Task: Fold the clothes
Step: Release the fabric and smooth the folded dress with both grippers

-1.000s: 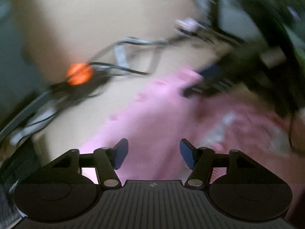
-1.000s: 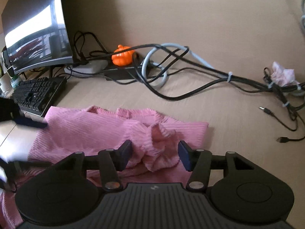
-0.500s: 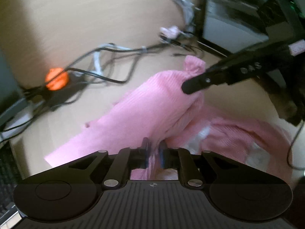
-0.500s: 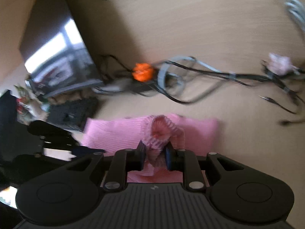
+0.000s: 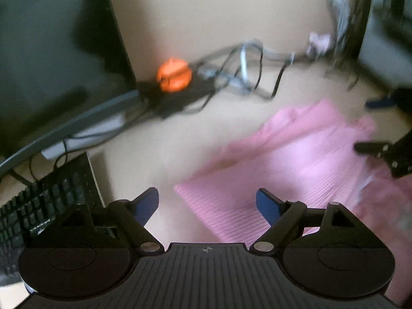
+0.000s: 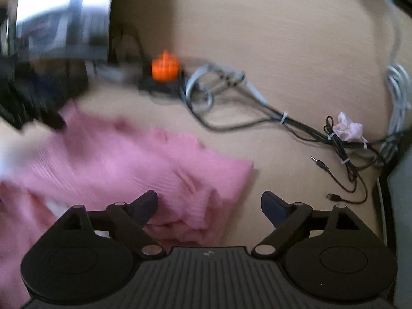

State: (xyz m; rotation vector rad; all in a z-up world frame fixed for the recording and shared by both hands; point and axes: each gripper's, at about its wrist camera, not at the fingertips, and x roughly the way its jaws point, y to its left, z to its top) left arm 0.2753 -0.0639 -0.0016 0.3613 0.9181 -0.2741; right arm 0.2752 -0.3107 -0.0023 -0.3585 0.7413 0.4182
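A pink ribbed garment (image 5: pixel 288 159) lies on the beige desk, its folded edge toward my left gripper. My left gripper (image 5: pixel 207 202) is open just above the garment's near corner, holding nothing. In the right wrist view the same pink garment (image 6: pixel 123 164) is spread flat with a bunched fold near the fingers. My right gripper (image 6: pixel 209 204) is open over that bunched fold, with nothing between its fingers. The other gripper shows as a dark blur at the right edge of the left wrist view (image 5: pixel 386 152). Both views are motion-blurred.
An orange pumpkin figure (image 6: pixel 164 67) sits on a power strip among tangled cables (image 6: pixel 257 108) at the back. A monitor (image 5: pixel 51 51) and keyboard (image 5: pixel 38 213) stand at the left. Loose cable plugs (image 6: pixel 332 180) and a pink crumpled scrap (image 6: pixel 347 128) lie at the right.
Both grippers were shut on the pink garment half a second ago and lifted it. Now both are open and the garment lies flat on the desk.
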